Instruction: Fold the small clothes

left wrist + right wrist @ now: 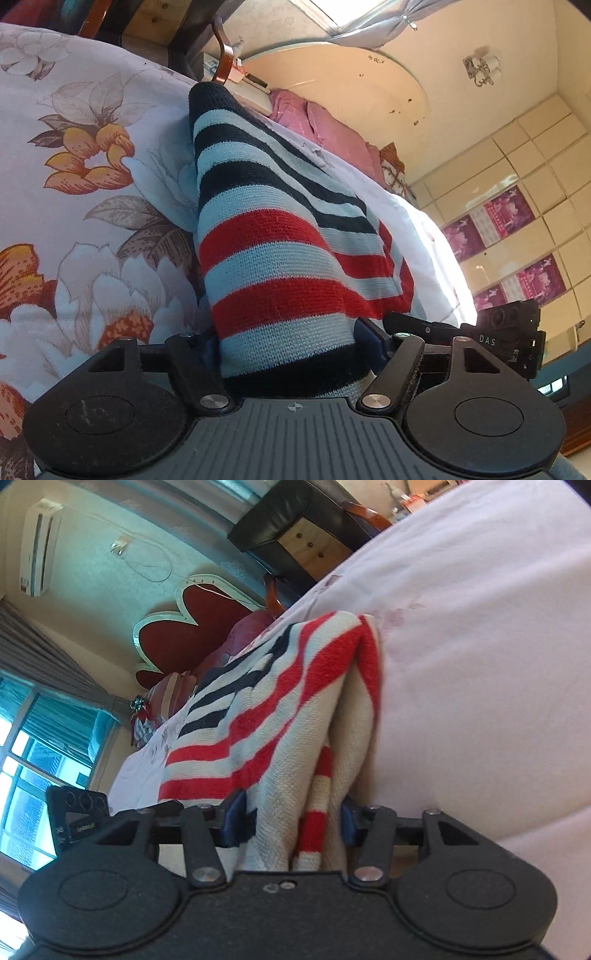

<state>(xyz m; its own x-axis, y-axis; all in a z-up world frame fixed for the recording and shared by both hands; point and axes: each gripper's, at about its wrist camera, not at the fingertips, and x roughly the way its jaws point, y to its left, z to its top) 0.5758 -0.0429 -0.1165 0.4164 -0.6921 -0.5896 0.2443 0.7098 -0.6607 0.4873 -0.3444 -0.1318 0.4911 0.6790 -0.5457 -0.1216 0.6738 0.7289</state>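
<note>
Gripping one striped knit sweater from two sides, both grippers have cloth bunched between their blue pads, so each reads as clenched on the garment, not released. In the left wrist view the left gripper has a band of red, pale blue and dark stripes filling the gap between its fingers, and the fabric runs away from the camera and narrows to a dark tip near the far side of the bed. In the right wrist view the right gripper pinches a gathered fold of cream and red knit; several layers hang together there, which suggests an edge already doubled.

Holding two points at once is probably meant to keep that edge taut, so the piece can be carried over and laid down as a flat fold instead of collapsing into a heap. The other gripper's black body shows at the side of each view, so the hands work near each other on the same end of the cloth.

The sweater rests partly on the bedspread, a floral print on the left hand's side and plain pale cloth on the right's. Its long axis points away from both cameras, roughly toward the pink pillows and the headboard. Stripes run across that axis. How much of it is lifted clear of the bed I cannot tell.
</note>
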